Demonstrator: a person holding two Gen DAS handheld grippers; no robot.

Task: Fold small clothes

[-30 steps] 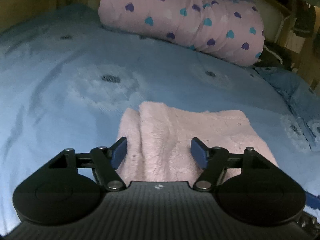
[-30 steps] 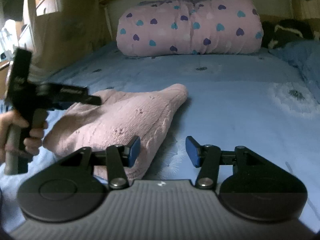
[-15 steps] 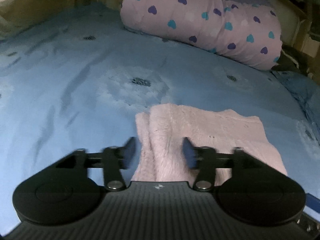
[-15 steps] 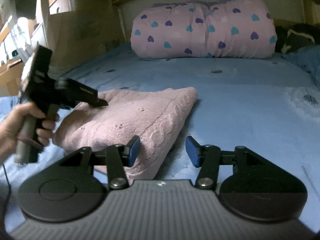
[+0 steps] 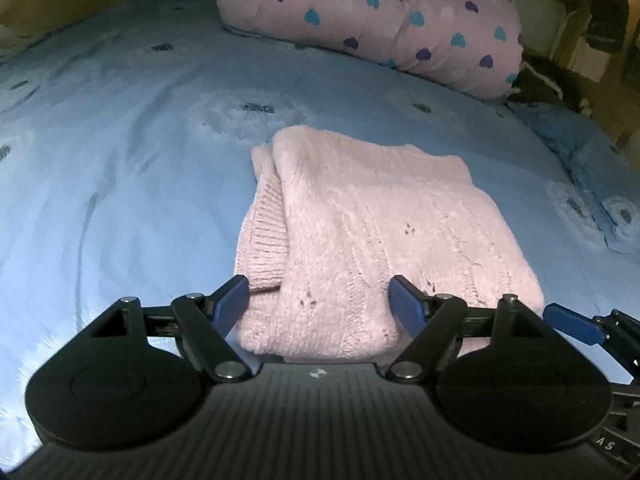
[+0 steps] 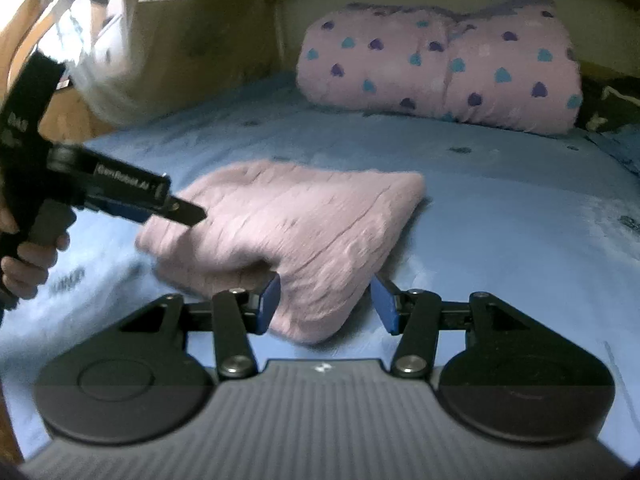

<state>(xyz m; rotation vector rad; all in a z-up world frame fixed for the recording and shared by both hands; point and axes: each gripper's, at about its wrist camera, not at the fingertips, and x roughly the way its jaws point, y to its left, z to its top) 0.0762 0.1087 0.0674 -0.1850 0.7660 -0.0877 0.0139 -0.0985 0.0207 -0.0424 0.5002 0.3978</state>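
With both the left gripper (image 5: 318, 300) and right gripper (image 6: 326, 304) spread wide, holding nothing, the folded fluffy pink knit garment (image 5: 360, 232) could slump open if either bumps its near edge.

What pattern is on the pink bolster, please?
Teal and purple hearts on the bolster, clearest in the right wrist view.

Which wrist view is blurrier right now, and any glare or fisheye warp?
Right wrist view: motion-smeared, folded pink knit sweater and blue flower-print bedsheet soft; blown-out glare at upper left; open right gripper sharp. Left wrist view: crisp sweater ribbing, dim even light, open left gripper; fisheye bows the bed, corners dark.
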